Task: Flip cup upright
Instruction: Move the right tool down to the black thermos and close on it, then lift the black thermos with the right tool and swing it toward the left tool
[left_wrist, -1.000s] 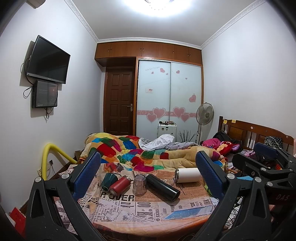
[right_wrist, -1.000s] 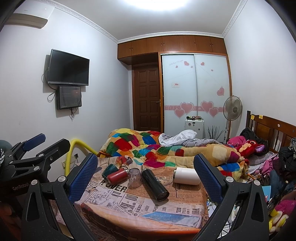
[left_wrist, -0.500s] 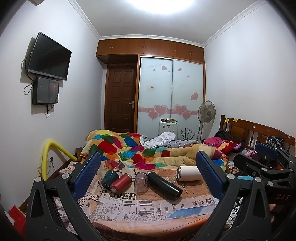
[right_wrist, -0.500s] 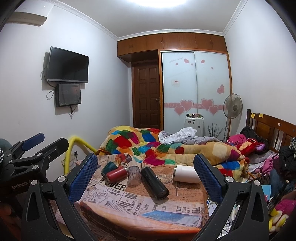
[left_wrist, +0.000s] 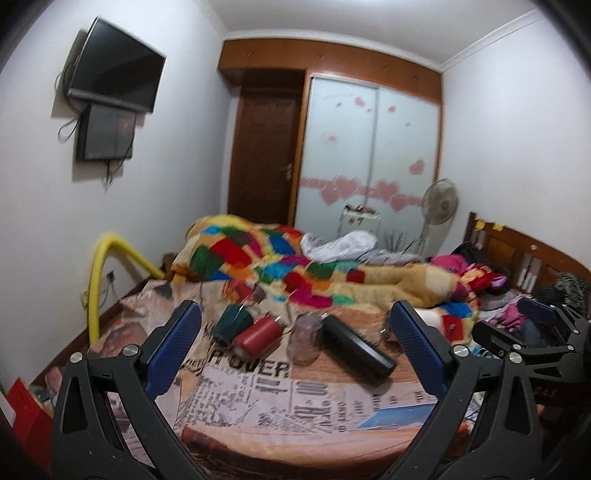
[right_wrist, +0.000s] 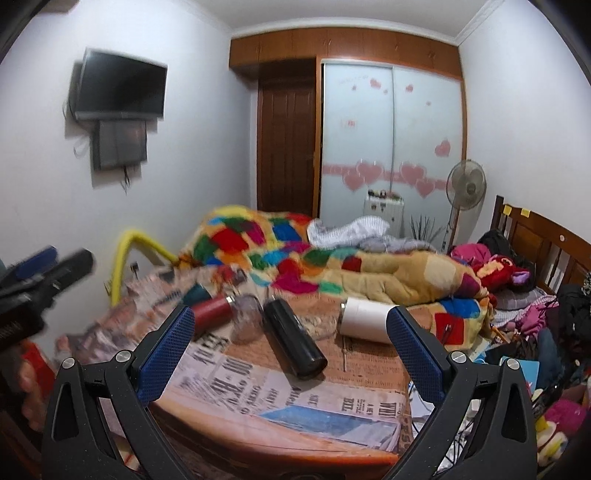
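Observation:
Several cups lie on a newspaper-covered table (left_wrist: 280, 406): a dark green cup (left_wrist: 233, 322) (right_wrist: 195, 294), a red flask (left_wrist: 258, 334) (right_wrist: 210, 314), a black flask (left_wrist: 356, 349) (right_wrist: 295, 341) and a white cup (right_wrist: 365, 319) on their sides. A clear glass (left_wrist: 304, 341) (right_wrist: 245, 321) stands mouth down between the red and black flasks. My left gripper (left_wrist: 295, 343) is open and empty, short of the cups. My right gripper (right_wrist: 290, 343) is open and empty, over the table's near part, with the black flask between its fingers in view.
A bed with a bright patchwork quilt (left_wrist: 295, 266) lies right behind the table. A yellow tube (left_wrist: 99, 266) stands at the left wall. Clothes and bags (right_wrist: 535, 295) pile up at the right. The other gripper shows at the right edge (left_wrist: 535, 332) and left edge (right_wrist: 37, 288).
Both grippers have moved forward and tilted down toward the table; the cups look larger and closer. The view is motion-blurred. No cup has moved.

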